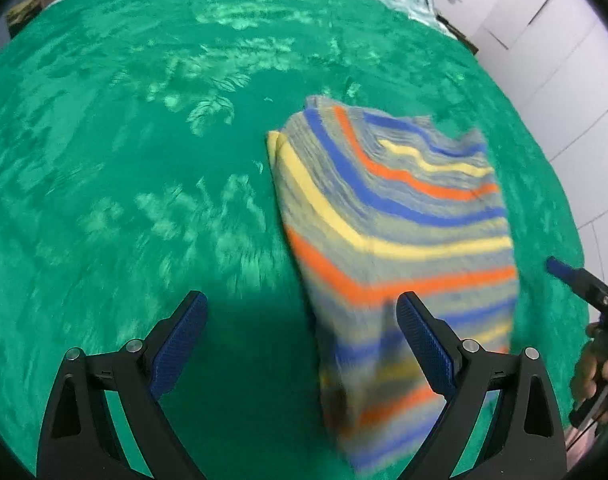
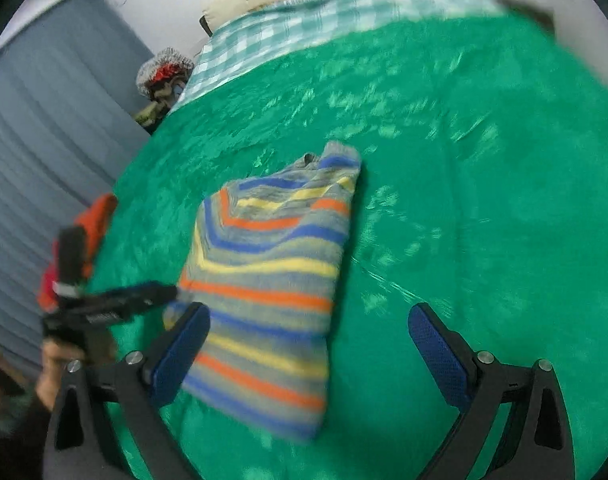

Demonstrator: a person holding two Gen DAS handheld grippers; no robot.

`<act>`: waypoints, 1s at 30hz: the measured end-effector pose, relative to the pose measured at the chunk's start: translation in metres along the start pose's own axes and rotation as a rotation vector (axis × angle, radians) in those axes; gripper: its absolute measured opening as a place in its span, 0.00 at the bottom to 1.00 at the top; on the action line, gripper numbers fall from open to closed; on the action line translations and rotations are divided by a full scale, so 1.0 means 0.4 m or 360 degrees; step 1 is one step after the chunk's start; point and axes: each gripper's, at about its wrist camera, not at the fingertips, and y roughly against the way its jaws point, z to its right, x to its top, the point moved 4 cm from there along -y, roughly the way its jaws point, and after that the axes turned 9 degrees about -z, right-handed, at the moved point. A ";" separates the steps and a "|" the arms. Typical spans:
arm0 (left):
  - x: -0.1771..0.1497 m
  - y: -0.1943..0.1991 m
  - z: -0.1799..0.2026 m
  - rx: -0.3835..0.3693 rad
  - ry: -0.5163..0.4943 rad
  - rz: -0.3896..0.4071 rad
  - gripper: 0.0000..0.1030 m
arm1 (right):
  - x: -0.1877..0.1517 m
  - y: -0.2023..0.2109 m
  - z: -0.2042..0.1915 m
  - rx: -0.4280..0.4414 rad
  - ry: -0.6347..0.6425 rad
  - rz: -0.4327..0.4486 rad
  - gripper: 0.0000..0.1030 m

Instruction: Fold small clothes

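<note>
My left gripper point(image 1: 302, 344) and right gripper point(image 2: 309, 352) hover with jaws spread wide, gripping nothing, above the striped garment point(image 2: 268, 280), which lies folded into a narrow stack on the green bedspread point(image 2: 483, 180). Through the motion blur, 1 fold looks complete; the next likely calls for pinching the near hem and doubling it over.

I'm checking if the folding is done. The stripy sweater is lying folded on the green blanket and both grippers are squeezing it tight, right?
Not quite. The stripy sweater does lie folded on the green blanket, but neither gripper is squeezing it. The right wrist view shows the right gripper wide open, and the left wrist view shows the left gripper open too, holding nothing.
</note>
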 end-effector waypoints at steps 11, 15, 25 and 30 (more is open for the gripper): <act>0.060 0.000 0.121 0.0160 -0.0038 0.0113 0.16 | 0.075 -0.243 -0.093 -0.0143 0.0217 -0.0118 0.19; 0.011 0.173 0.186 0.0209 -0.0132 0.0331 0.16 | 0.049 -0.120 -0.211 -0.0210 0.0424 0.0053 0.19; 0.028 0.230 0.141 0.0295 -0.0132 0.0439 0.70 | 0.111 -0.006 -0.251 -0.0093 0.0375 0.0184 0.49; -0.127 0.130 0.072 0.0676 -0.0126 0.0313 0.72 | -0.012 -0.046 -0.084 -0.0505 0.0226 -0.0043 0.77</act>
